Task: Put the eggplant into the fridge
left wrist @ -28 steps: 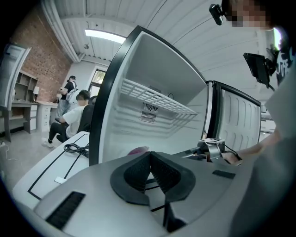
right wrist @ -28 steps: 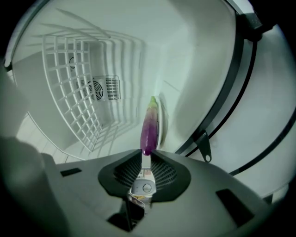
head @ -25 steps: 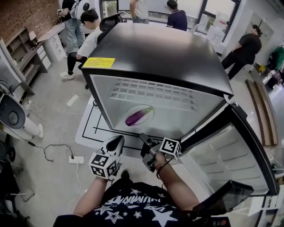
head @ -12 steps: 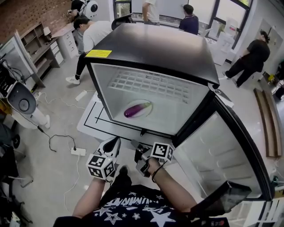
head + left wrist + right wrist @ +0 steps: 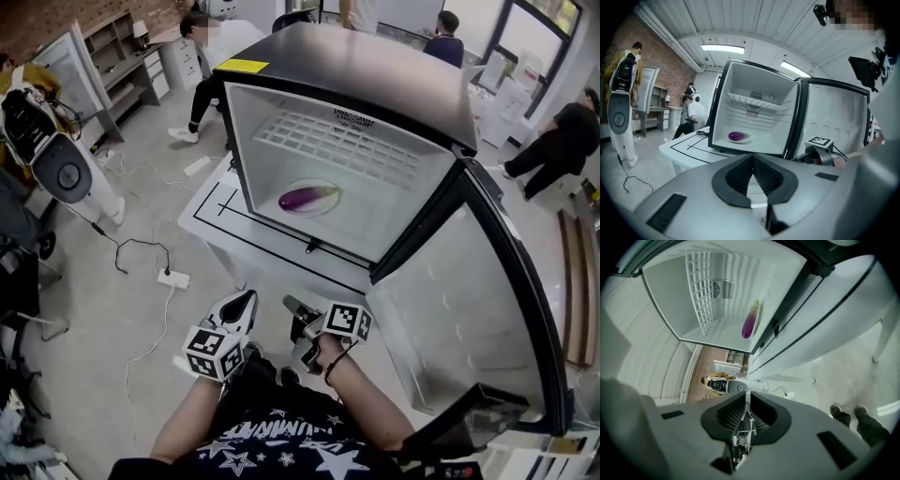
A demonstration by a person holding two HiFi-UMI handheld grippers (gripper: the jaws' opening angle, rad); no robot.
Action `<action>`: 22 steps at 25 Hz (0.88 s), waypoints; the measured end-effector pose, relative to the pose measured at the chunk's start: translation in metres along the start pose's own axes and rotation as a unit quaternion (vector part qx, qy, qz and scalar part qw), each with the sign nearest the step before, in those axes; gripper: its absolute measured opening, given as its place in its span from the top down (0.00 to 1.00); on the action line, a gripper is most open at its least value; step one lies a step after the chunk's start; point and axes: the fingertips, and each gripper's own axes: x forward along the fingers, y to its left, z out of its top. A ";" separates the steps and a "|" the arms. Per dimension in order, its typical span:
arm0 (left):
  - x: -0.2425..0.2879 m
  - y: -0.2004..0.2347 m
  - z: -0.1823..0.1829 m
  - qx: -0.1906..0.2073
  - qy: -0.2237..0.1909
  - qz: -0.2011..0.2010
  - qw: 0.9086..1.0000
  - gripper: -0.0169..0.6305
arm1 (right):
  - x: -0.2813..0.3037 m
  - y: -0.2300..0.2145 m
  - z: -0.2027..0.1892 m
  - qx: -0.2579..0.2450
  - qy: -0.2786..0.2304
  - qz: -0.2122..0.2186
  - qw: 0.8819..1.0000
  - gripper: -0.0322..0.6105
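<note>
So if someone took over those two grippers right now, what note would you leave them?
Left gripper: jaws shut, empty, held low in front of the person.
Right gripper: jaws closed to a thin slit, empty, beside the left one.
Eggplant: lying on a white plate on the floor of the fridge, under the wire shelf.
Done: the eggplant is in the fridge.
Left: the door stands wide open; closing it is probably next, likely with the right gripper, which is nearer.
</note>
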 end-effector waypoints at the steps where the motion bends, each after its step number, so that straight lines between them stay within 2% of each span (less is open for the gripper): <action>1: -0.006 -0.001 -0.004 -0.002 0.002 0.005 1.000 0.96 | -0.003 -0.003 -0.006 0.002 0.005 -0.003 1.000 0.89; 8: -0.037 -0.005 -0.014 -0.008 -0.006 0.018 1.000 0.96 | -0.013 -0.010 -0.027 0.005 0.006 -0.007 1.000 0.89; 14: -0.076 -0.005 -0.028 -0.026 -0.009 0.026 0.999 0.96 | -0.023 -0.014 -0.067 0.006 0.015 -0.020 1.000 0.89; 22: -0.133 -0.020 -0.035 -0.025 -0.027 0.018 0.999 0.96 | -0.042 0.007 -0.113 -0.017 0.005 -0.018 1.000 0.89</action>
